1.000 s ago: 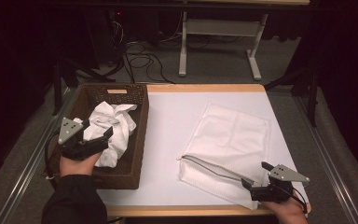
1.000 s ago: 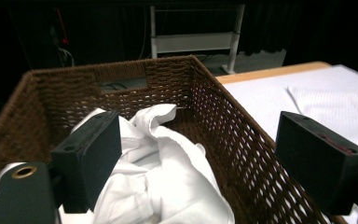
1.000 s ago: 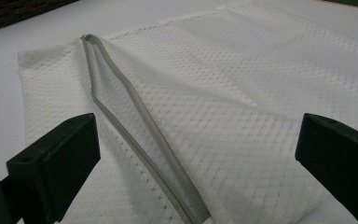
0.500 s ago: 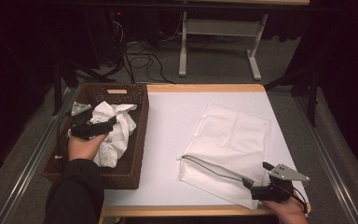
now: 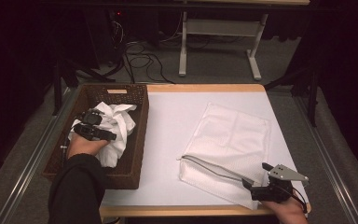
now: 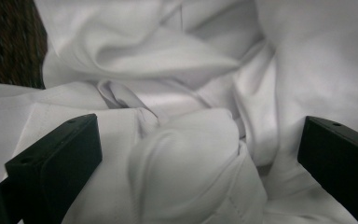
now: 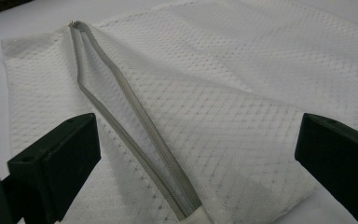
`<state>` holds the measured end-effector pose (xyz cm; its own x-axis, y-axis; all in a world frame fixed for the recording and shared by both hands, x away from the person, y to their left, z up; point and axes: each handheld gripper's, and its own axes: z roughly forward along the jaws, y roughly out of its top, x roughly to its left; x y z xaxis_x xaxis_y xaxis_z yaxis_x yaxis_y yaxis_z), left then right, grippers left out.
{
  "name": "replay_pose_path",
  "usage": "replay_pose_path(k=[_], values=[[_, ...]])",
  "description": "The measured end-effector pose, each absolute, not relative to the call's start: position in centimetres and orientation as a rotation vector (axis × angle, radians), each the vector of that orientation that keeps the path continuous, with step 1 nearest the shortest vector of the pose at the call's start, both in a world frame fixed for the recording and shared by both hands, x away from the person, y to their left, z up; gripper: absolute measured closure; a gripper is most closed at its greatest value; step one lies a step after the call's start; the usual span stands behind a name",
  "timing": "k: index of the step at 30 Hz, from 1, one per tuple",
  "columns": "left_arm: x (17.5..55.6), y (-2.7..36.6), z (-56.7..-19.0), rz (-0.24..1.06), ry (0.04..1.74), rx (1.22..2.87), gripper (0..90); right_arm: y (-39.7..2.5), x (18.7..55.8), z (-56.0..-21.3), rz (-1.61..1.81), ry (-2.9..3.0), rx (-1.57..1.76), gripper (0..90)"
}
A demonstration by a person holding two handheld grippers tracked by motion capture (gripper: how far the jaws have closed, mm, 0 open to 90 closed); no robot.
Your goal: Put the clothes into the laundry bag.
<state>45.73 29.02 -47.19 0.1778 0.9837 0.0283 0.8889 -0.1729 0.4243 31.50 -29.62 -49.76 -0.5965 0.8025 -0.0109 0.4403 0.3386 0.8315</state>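
Two risks: the basket (image 5: 135, 140), lower left, is crowding the left gripper (image 5: 103, 135), gaping over the cloth (image 5: 116, 126), so it could be pinching too little. Lower right, the right gripper (image 5: 249, 185), wide, empty, is risking snagging the bag (image 5: 228, 144) zipper (image 7: 135, 140).

Light: bright from above on the white worktop (image 5: 177, 140), background dark.
Shadows: soft, deep inside the basket (image 5: 137, 126).
Focus: near jaws slightly blurred in both gripper views.
Glare: mild on the white cloth (image 6: 177, 93).
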Motion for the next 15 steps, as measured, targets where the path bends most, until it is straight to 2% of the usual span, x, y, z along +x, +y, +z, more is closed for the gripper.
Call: replay_pose_path(k=[4,6,10,15], values=[[45.8,28.6,-48.1,0.404,1.806,2.248,1.5,-29.5,31.5,-49.8,1.155,2.192,1.085,0.5],[45.6,28.4,-48.5,0.420,1.808,2.320,5.4,-29.5,31.5,-49.8,1.154,2.192,1.082,0.5],[45.4,28.0,-48.7,0.519,1.812,2.393,19.6,-29.5,31.5,-49.8,1.154,2.193,1.084,0.6],[45.2,27.8,-48.6,0.613,1.804,2.426,41.8,-29.6,31.4,-49.8,1.154,2.193,1.076,0.7]])
